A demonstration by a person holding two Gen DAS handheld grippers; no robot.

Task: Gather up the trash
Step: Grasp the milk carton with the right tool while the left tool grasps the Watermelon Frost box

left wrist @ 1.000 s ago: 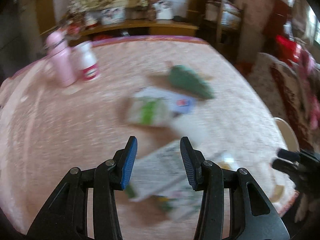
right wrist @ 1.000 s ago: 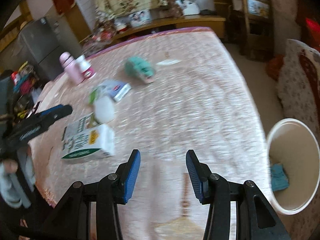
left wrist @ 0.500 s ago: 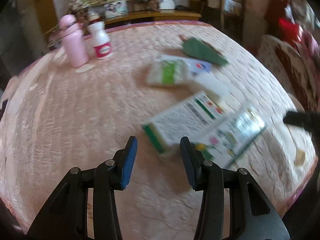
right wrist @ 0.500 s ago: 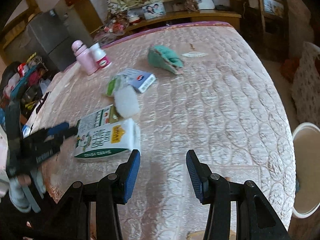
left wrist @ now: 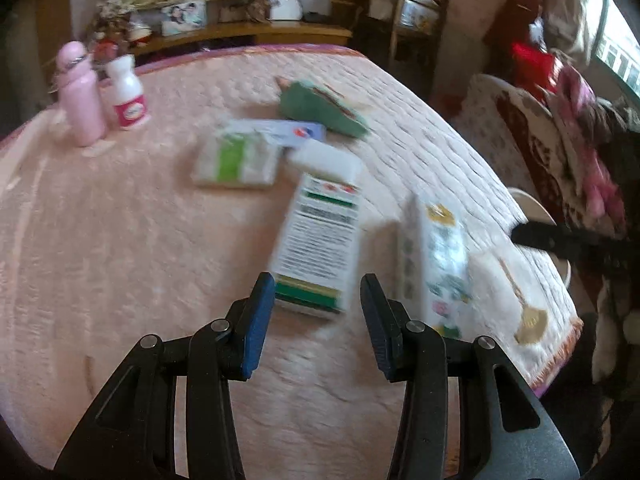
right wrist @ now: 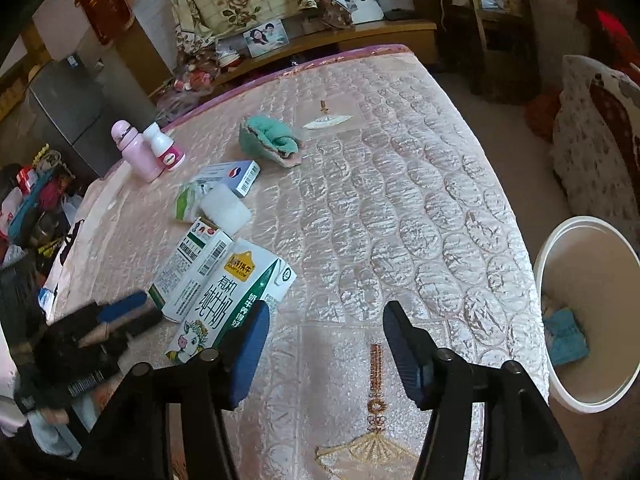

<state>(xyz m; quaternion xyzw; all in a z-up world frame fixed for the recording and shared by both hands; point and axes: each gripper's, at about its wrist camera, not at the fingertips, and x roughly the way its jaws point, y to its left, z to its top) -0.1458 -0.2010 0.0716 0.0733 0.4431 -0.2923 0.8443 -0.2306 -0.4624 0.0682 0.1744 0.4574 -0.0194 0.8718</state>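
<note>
The collecting had barely begun. In the right wrist view a white bin (right wrist: 592, 320) stood on the floor just off the right edge of the quilted bed (right wrist: 400, 208), and it held only a blue scrap (right wrist: 566, 336) at the bottom, with perhaps a paler bit beside it. Nearly everything else lay on the bed, clustered toward its left side: a large milk carton (right wrist: 228, 300) nearest, a smaller green-and-white carton (right wrist: 188, 268) touching it, then a white foam-like block (right wrist: 226, 208), a green-and-white packet (right wrist: 186, 202) and a blue-and-white box (right wrist: 232, 174) farther back, and a teal cloth bundle (right wrist: 270, 140) beyond those. A pink bottle (right wrist: 134, 150) and a white bottle (right wrist: 164, 146) stood upright at the far left; whether they counted as trash could not be told. The left gripper (left wrist: 318, 292) was partly open and empty, its fingers either side of the smaller carton's near end without touching it. The right gripper (right wrist: 324, 320) had just been opening, nothing between its fingers, hanging over bare quilt with the large carton just left of it. Every carton, box and packet remained to be carried over to the bin.
</note>
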